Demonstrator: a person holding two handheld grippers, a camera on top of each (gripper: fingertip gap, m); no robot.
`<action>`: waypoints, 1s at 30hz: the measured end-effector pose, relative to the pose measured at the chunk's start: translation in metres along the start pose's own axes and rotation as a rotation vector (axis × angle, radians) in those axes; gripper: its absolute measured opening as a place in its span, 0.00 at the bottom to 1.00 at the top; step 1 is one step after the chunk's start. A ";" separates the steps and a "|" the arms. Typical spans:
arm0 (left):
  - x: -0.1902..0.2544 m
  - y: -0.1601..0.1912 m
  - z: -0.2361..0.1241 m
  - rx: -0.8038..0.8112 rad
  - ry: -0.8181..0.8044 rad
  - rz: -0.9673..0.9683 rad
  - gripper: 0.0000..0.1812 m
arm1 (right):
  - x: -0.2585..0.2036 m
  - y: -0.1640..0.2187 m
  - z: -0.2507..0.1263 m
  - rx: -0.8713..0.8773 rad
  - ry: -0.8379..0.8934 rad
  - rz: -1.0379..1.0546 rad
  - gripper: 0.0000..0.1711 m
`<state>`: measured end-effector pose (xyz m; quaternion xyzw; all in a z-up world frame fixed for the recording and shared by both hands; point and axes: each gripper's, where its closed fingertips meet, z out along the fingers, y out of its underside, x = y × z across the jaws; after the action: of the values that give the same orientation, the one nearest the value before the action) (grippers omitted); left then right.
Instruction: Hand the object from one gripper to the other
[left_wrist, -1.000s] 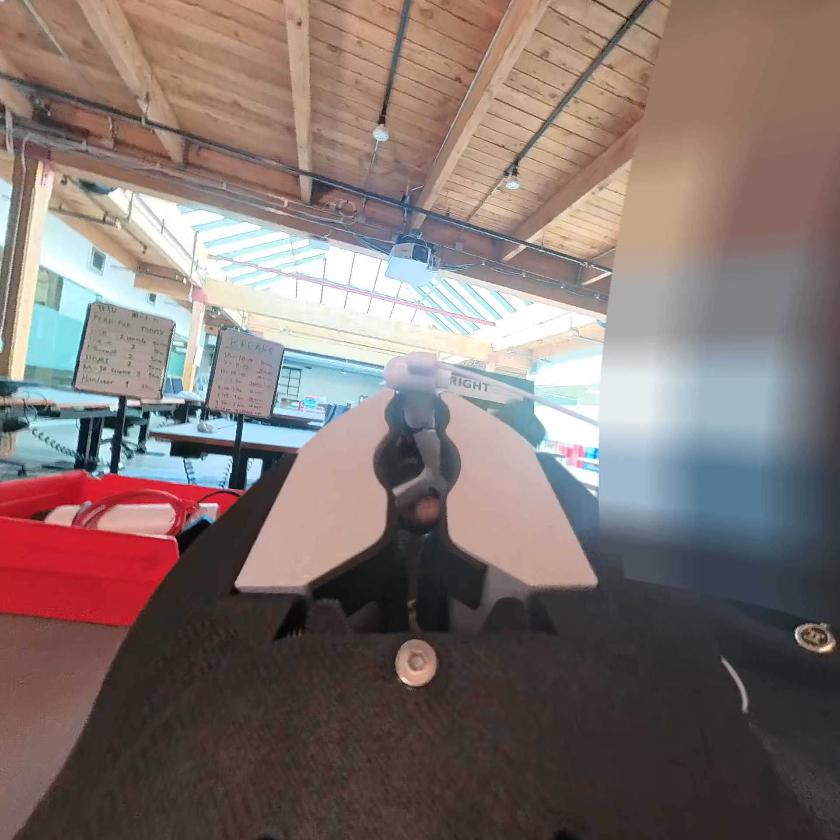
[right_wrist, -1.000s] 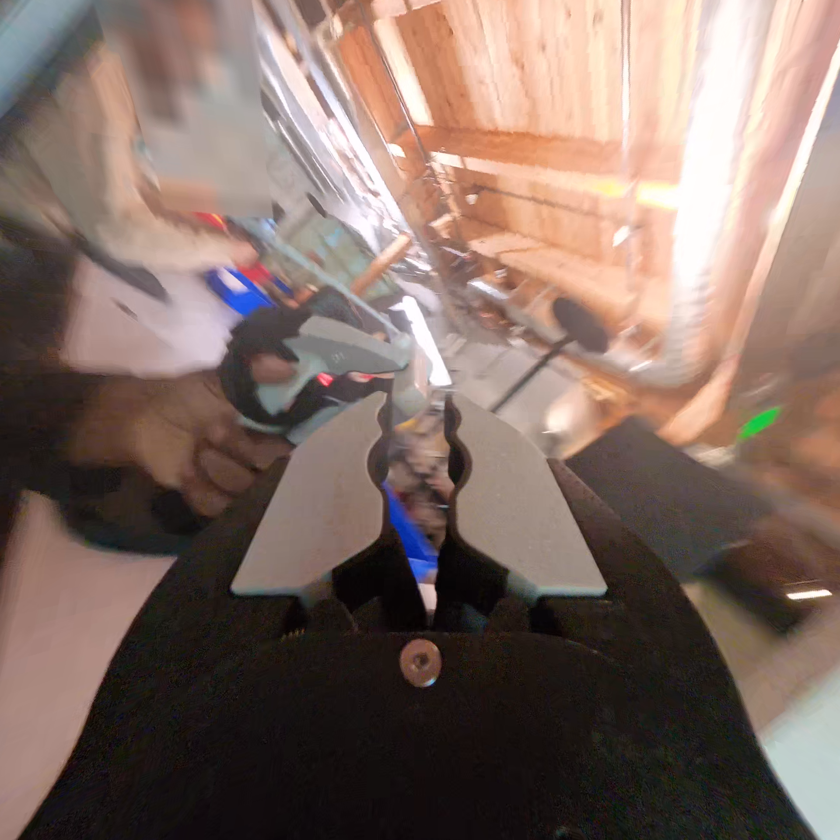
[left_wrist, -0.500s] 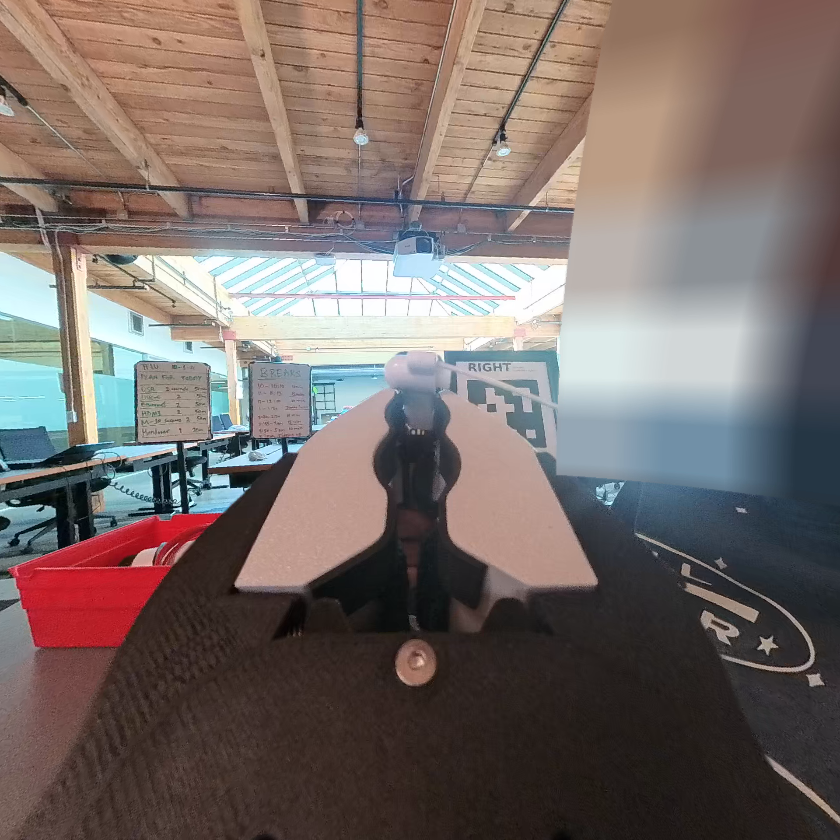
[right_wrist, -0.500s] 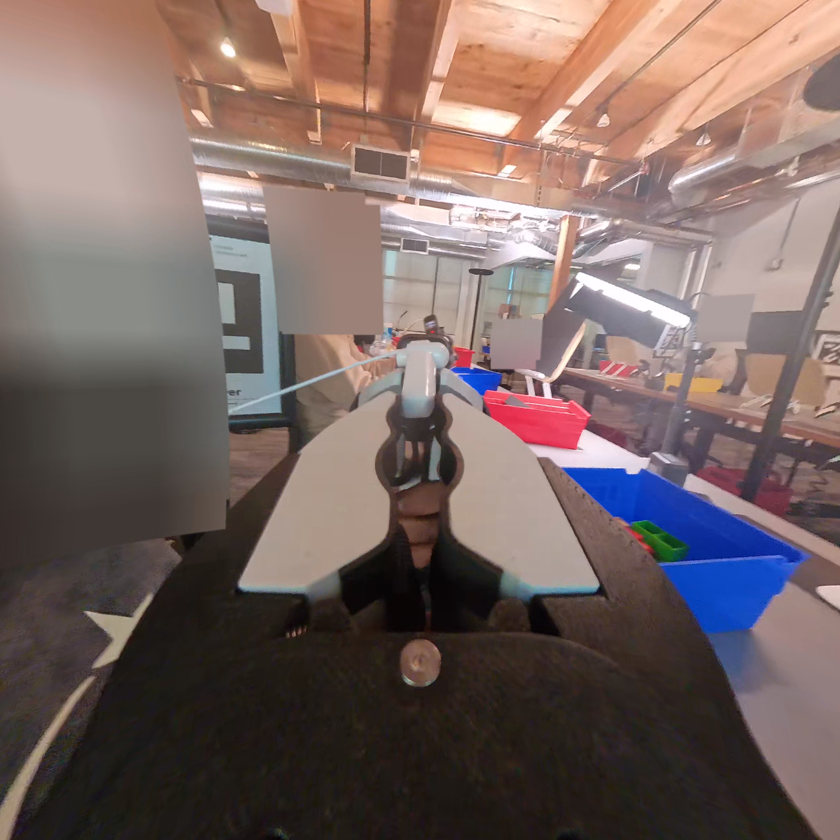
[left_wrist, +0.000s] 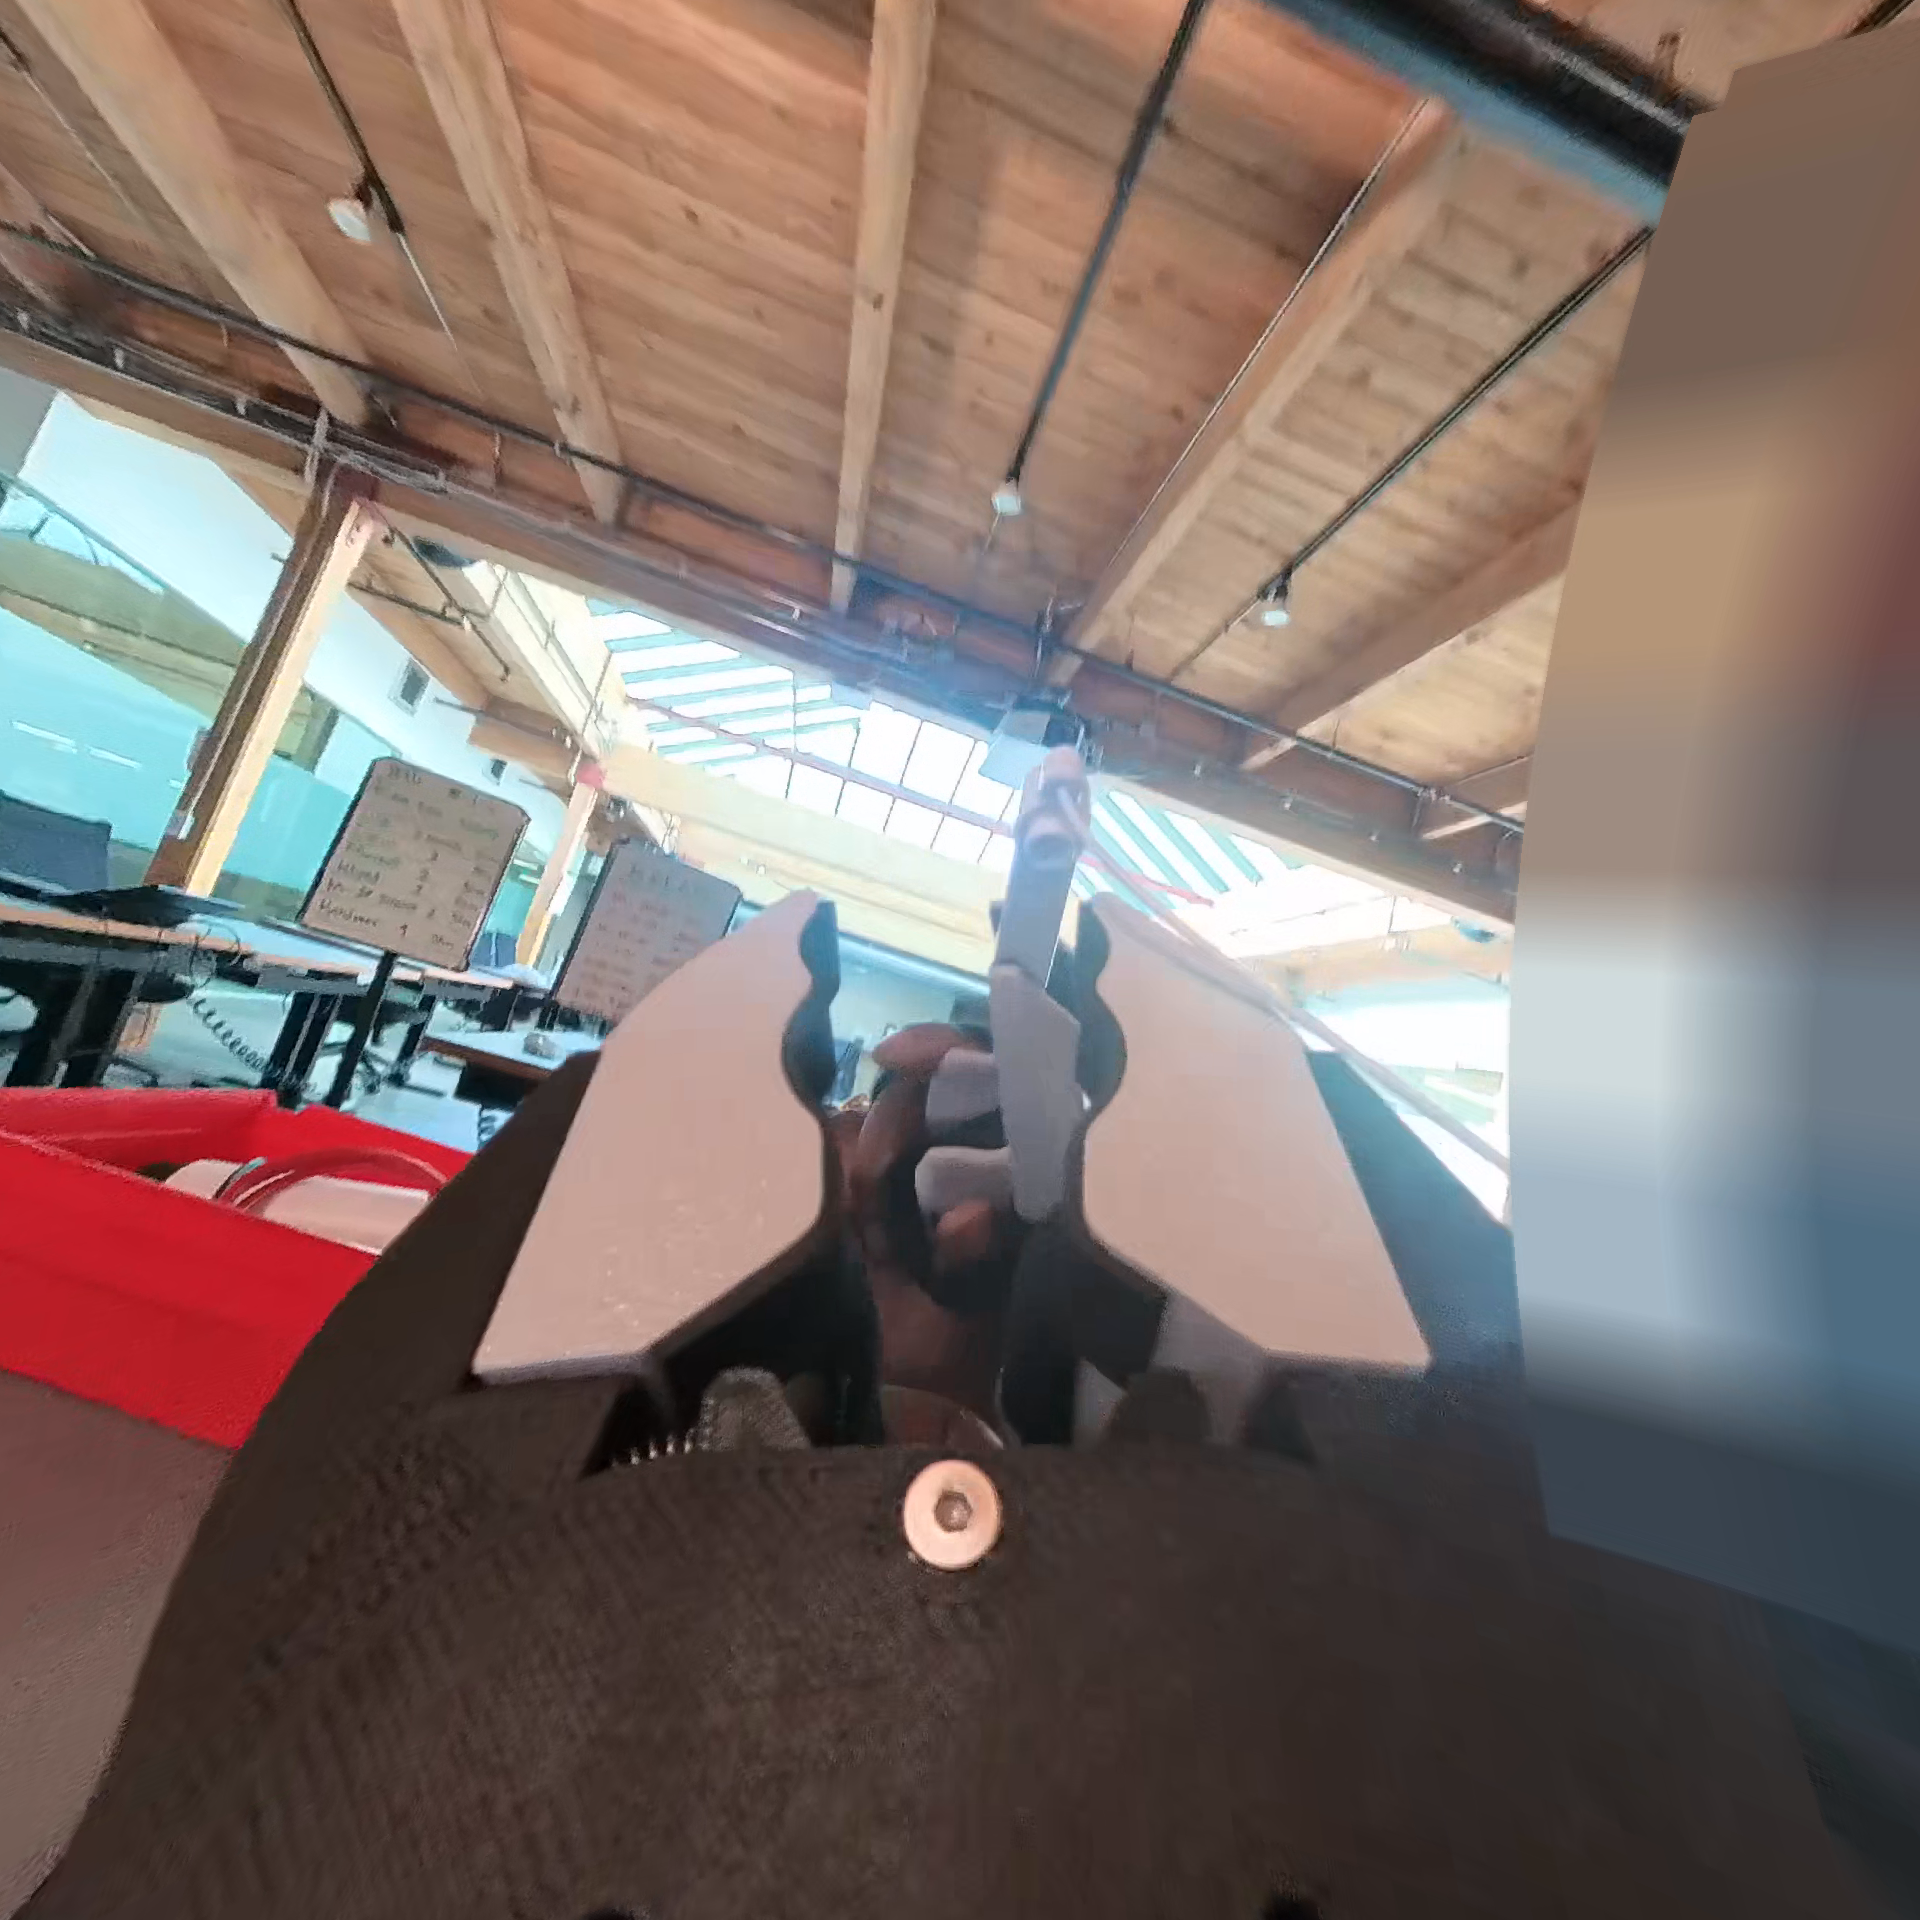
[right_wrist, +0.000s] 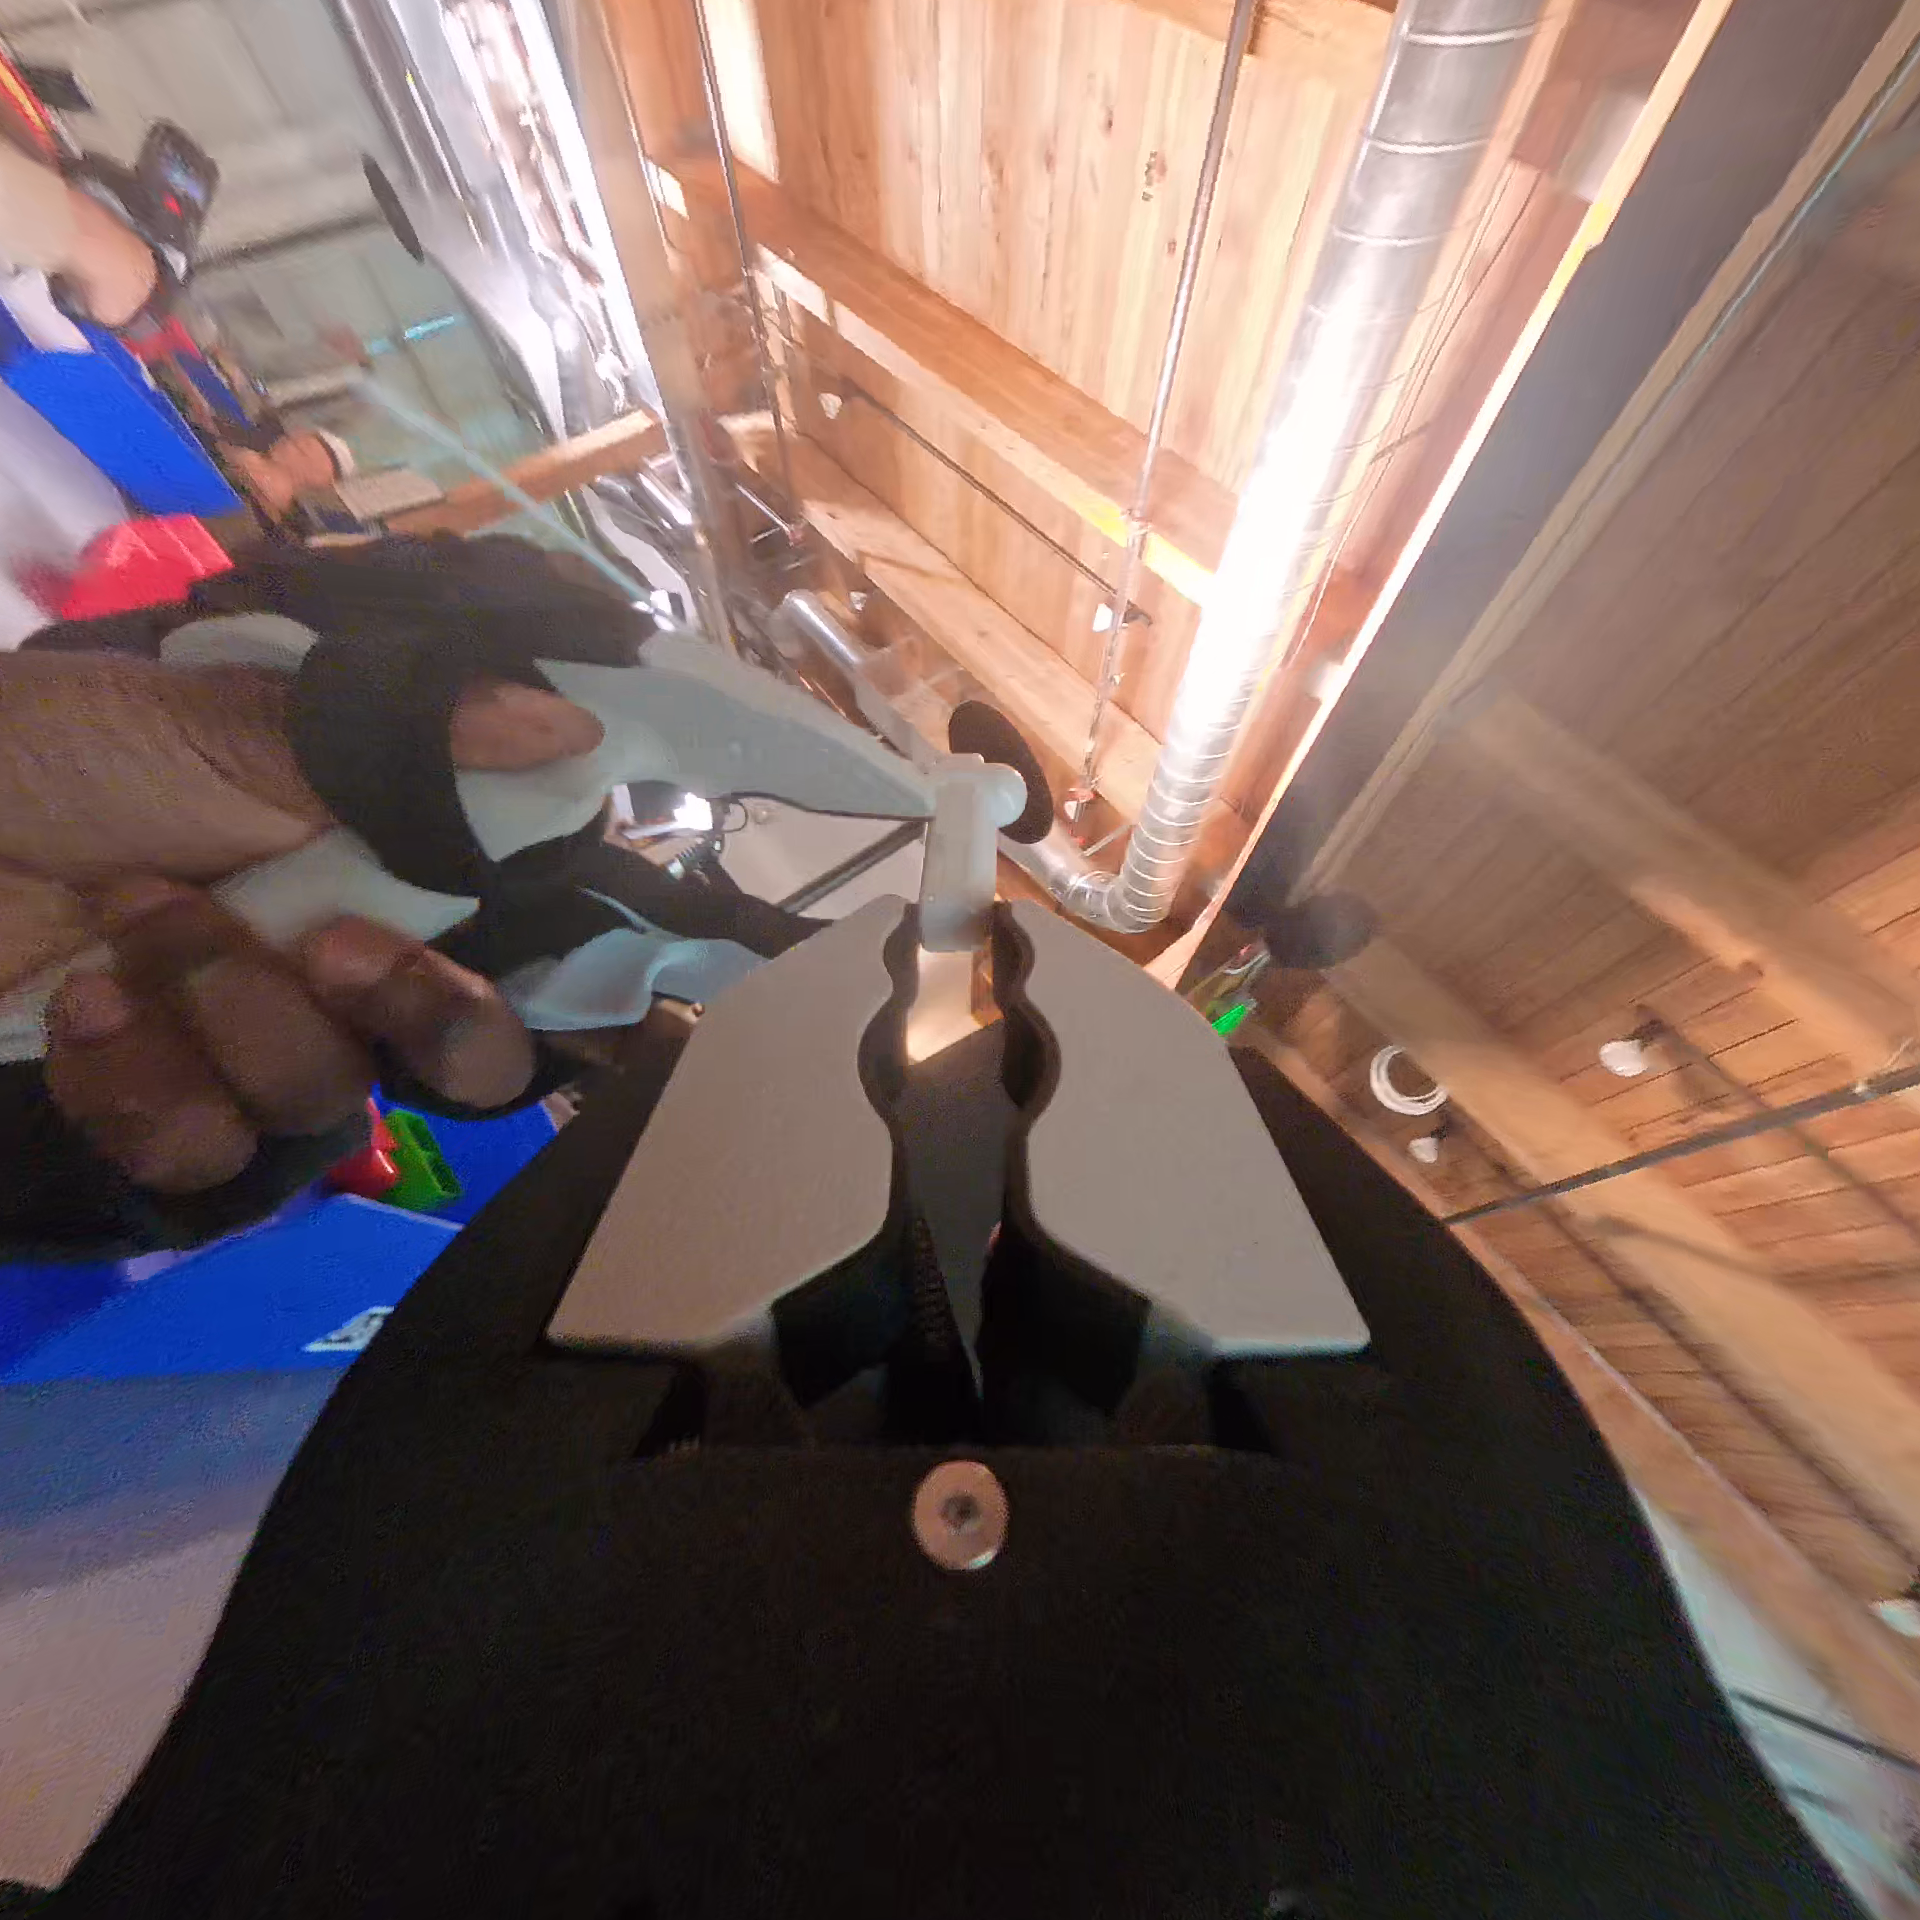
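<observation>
- The left gripper (left_wrist: 951, 920) stands wide open. Half a second ago it was clamped shut, and now nothing is caught between its grey fingers.
- The object (left_wrist: 1049, 821), a small white plug-like piece trailing a thin white cable (left_wrist: 1351, 1060), rises just beside the inner edge of one left finger. Whether it still brushes that finger cannot be told from the left wrist view.
- The right gripper (right_wrist: 954, 920) stays nearly closed, as it was half a second ago. Its tips pinch the lower stem of the object, and the rounded head stands clear above them.
- In the right wrist view, one grey finger of the left gripper lies at the object's head, while its other finger sits well apart below. A hand (right_wrist: 156, 883) steadies that tool.
- The release by the left side means the object now appears to hang on the right gripper's grip alone, so the handover looks all but complete.
- What seems to remain is drawing the two tools apart without the open finger or the cable dragging the piece loose.
- A red bin (left_wrist: 156, 1278) and a blue bin (right_wrist: 208, 1320) sit on the tables behind.
</observation>
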<state>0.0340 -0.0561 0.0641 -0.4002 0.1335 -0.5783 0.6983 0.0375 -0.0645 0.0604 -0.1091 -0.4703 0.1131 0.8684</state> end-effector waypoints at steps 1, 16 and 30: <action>0.002 0.001 0.001 0.002 0.006 0.005 0.23 | -0.004 0.000 0.001 -0.004 -0.011 -0.021 0.08; 0.020 -0.013 -0.006 0.031 0.129 0.104 0.06 | -0.005 -0.009 0.003 0.118 -0.328 1.127 0.13; 0.015 0.000 -0.002 -0.065 0.046 0.221 0.14 | -0.005 -0.005 0.003 0.062 -0.236 0.763 0.07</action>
<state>0.0376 -0.0702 0.0668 -0.3921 0.2116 -0.5024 0.7410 0.0328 -0.0704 0.0594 -0.2360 -0.4887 0.4535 0.7070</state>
